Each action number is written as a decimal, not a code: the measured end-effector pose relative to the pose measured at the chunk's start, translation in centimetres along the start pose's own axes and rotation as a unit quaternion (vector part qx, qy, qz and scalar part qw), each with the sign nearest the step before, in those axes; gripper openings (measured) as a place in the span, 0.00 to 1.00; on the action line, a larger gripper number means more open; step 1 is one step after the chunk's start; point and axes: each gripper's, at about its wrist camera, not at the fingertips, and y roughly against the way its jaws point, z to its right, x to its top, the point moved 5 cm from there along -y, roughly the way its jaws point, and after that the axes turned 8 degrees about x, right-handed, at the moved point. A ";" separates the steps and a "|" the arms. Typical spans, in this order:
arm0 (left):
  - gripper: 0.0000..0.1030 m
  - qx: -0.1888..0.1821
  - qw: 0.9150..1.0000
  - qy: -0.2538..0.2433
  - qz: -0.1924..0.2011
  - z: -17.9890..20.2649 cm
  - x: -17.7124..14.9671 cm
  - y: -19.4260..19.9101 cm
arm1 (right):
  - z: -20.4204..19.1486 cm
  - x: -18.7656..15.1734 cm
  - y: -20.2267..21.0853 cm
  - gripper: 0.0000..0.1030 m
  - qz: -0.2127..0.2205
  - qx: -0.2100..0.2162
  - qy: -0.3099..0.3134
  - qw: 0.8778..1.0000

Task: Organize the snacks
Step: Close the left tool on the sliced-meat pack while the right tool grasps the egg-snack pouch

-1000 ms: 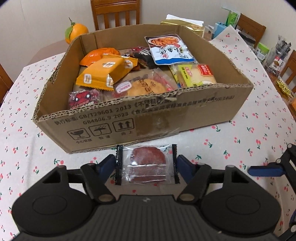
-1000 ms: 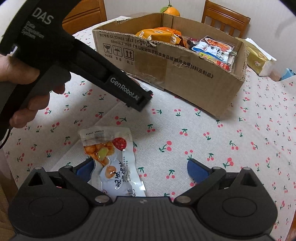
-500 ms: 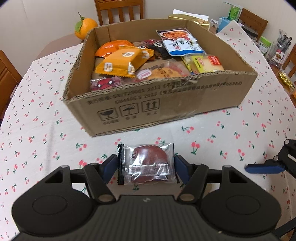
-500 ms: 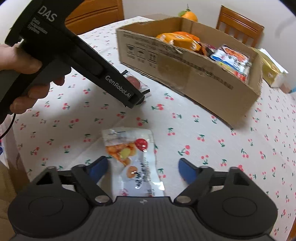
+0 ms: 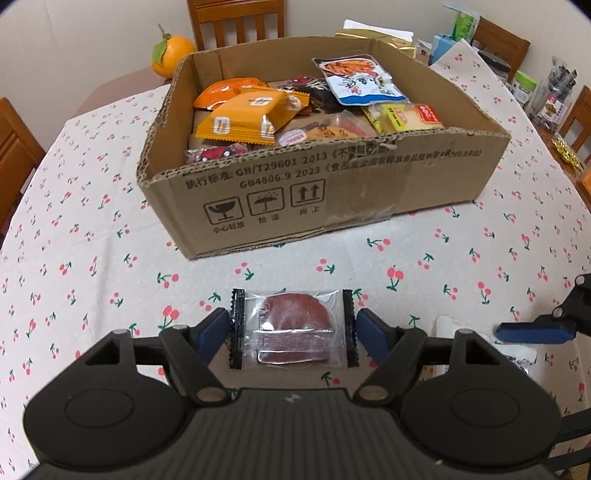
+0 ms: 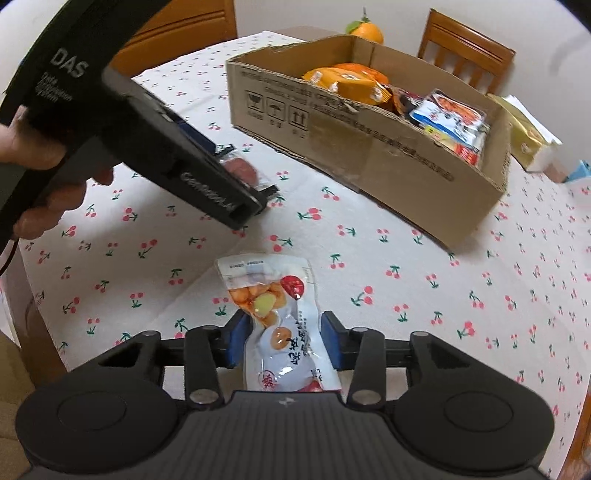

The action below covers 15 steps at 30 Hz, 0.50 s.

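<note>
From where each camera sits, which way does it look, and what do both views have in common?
Left wrist: sits on the left gripper, looking forward over the clear packet with a red disc between its jaws toward the cardboard box; the right gripper's blue finger shows at the right edge.
Right wrist: sits on the right gripper, looking over the white pouch toward the box's corner; the left hand holding its gripper shows.
Shared: box, orange, cherry-print tablecloth, red-disc packet.

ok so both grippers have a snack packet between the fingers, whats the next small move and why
Probably lift the right gripper toward the cardboard box. Its fingers look closed on the white pouch, while the left gripper shows small gaps beside the clear packet, so that one likely needs closing first.
</note>
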 end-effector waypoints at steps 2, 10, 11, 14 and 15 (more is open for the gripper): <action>0.75 0.000 1.000 -0.005 0.002 0.1 -0.1 0.1 | 0.1 -0.1 0.0 0.50 -0.001 0.002 -0.002 1.000; 0.80 0.000 1.000 0.005 -0.002 0.0 -0.2 0.1 | 0.2 0.1 -0.3 0.53 0.004 0.015 -0.006 1.000; 0.79 -0.001 1.000 0.007 -0.002 0.0 -0.2 0.1 | 0.2 0.1 -0.3 0.53 0.005 0.016 -0.005 1.000; 0.73 -0.007 1.000 0.003 0.001 0.2 -0.2 0.2 | 0.1 0.1 -0.3 0.52 0.008 0.016 -0.005 1.000; 0.72 -0.008 1.000 0.002 0.002 0.2 -0.2 0.3 | 0.1 0.1 -0.3 0.52 0.008 0.016 -0.006 1.000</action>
